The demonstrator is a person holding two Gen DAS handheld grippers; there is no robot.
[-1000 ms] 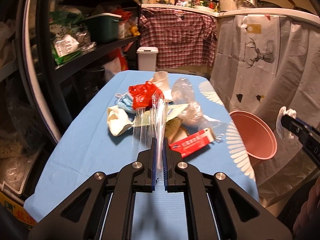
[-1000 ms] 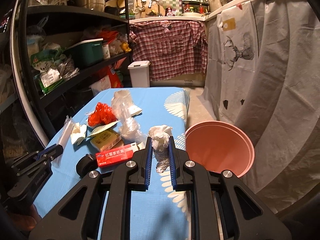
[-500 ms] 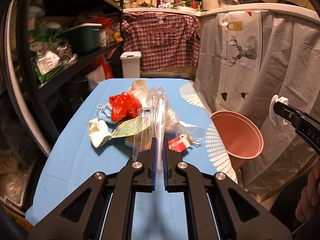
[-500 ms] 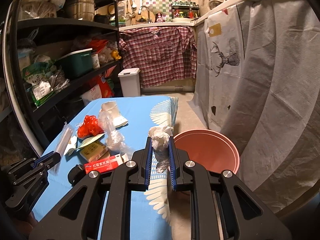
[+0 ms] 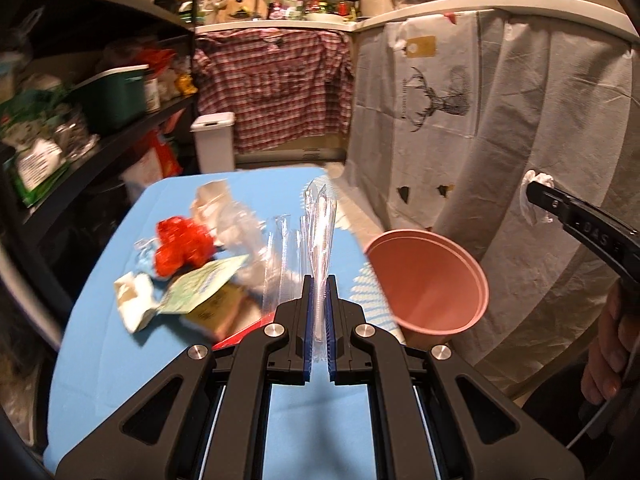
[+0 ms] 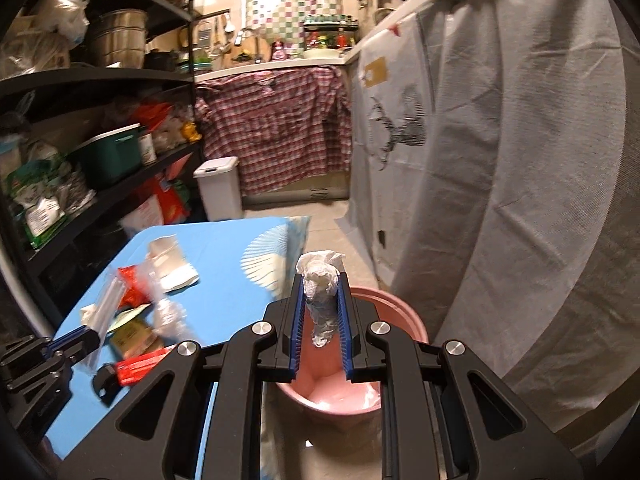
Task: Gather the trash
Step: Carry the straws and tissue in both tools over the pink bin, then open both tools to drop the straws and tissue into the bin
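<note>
- The left gripper (image 5: 319,300) is clamped on a clear plastic wrapper (image 5: 318,224), held above the near part of the tabletop (image 5: 120,360). Remaining trash lies mid-tabletop, toward its left edge.
- The pink bin (image 6: 400,316) stands on the floor beside the tabletop's right edge.
- The right gripper (image 6: 321,308) is clamped on a crumpled white tissue (image 6: 320,284), directly above the bin.
- Recommended: release only over the bin's centre; carry the wrapper fully past the right edge, since light film likely drifts.
</note>
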